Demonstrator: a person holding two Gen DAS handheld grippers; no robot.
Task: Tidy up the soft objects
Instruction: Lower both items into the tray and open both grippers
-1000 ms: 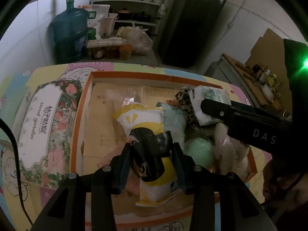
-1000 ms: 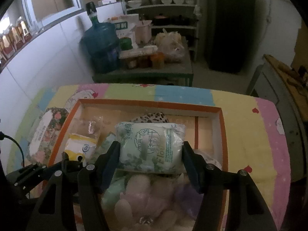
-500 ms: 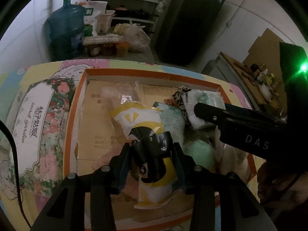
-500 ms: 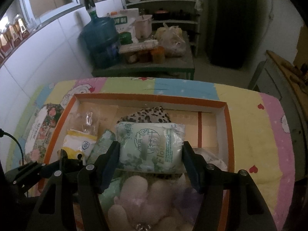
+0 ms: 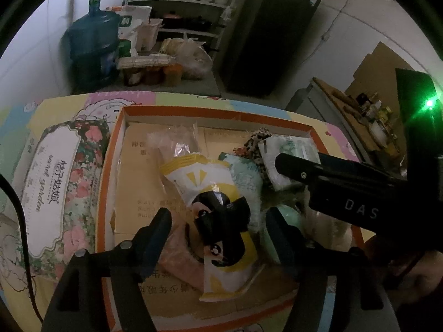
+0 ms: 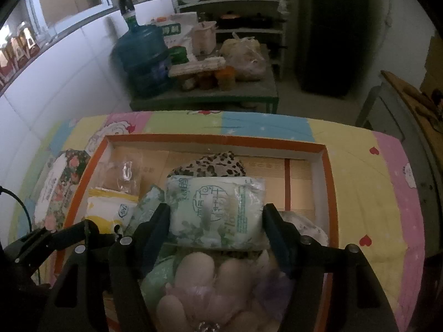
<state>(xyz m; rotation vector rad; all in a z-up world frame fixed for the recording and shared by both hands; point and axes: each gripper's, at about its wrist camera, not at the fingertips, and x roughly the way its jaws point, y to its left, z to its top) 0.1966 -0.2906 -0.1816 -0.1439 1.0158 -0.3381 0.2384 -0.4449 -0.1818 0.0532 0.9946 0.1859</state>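
Inside the orange-walled box [image 5: 116, 149], towards its left half, the left gripper [image 5: 218, 229] hangs with its fingers spread wide around the yellow pouch [image 5: 205, 182], touching neither side as far as I can tell; a black wrap sits on the pouch between them. To do this step well, I judge it should either draw straight back without snagging the pouch's loose bottom edge, or, if it means to take the pouch, close low on the firm middle and not on the crinkly film.

Further right, the right gripper [image 6: 216, 218] is closed on the green tissue pack [image 6: 216, 207], fingers pressing both short ends, and holds it above the pink plush [image 6: 205, 282] and just in front of the leopard cloth [image 6: 210, 166]. Bare cardboard floor shows at the box's right end; that looks like the fitting spot, and the pack should go down flat with a gentle squeeze.

A floral pack [image 5: 52, 188] lies outside the box on the left. All rests on a pastel cartoon cloth [image 6: 360, 171]. Behind stand a water jug [image 6: 141, 52], a low table of jars, shelves and a dark fridge [image 6: 332, 33] in dim light.
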